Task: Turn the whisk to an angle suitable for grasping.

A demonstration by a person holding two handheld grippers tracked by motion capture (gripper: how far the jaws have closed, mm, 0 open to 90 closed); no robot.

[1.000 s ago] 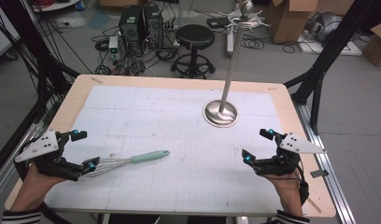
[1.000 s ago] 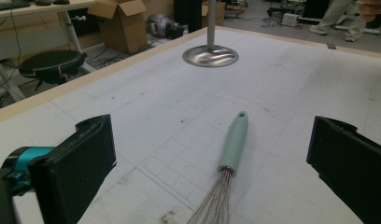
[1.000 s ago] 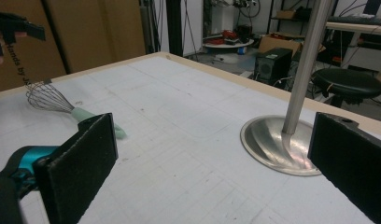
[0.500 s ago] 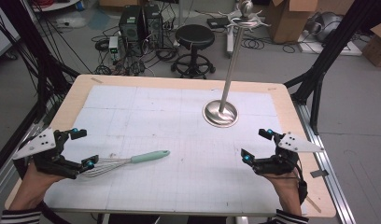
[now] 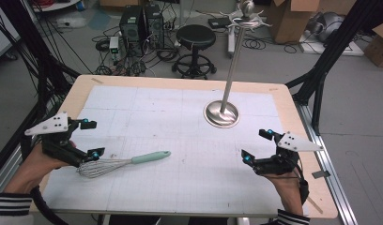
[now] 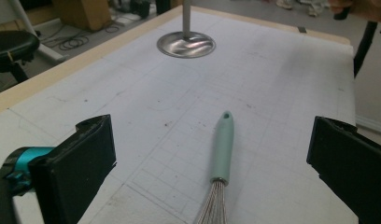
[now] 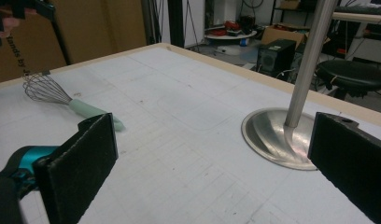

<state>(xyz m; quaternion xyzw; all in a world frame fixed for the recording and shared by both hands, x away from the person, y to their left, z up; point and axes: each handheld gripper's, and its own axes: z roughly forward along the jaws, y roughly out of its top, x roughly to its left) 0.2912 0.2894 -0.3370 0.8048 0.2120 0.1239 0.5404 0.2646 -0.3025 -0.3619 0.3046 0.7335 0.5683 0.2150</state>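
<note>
Overhead, in the high view, the left gripper [image 5: 88,139] sits at the table's [image 5: 180,84] near-left side with its jaws spread wide and nothing between them; the whisk [image 5: 121,163] lies flat on the gridded white mat [image 5: 180,122], its wire head just beside the lower jaw tip and its mint-green handle pointing away to the right; whether wire and jaw touch cannot be told. The right gripper [image 5: 257,145] is held near the right edge, jaws likewise wide apart and empty; the steel stand [image 5: 222,112] rises from its round base between that gripper and the far edge, well apart from the whisk.

Next, the left gripper view: the two black jaws stand far apart at the bottom corners; the whisk [image 6: 219,163] lies between them on the mat, handle leading away toward the stand's base [image 6: 186,45].

Lastly, the right gripper view: jaws wide, holding nothing; the stand [image 7: 291,126] is close on the right, the whisk [image 7: 62,98] far off at the left.
</note>
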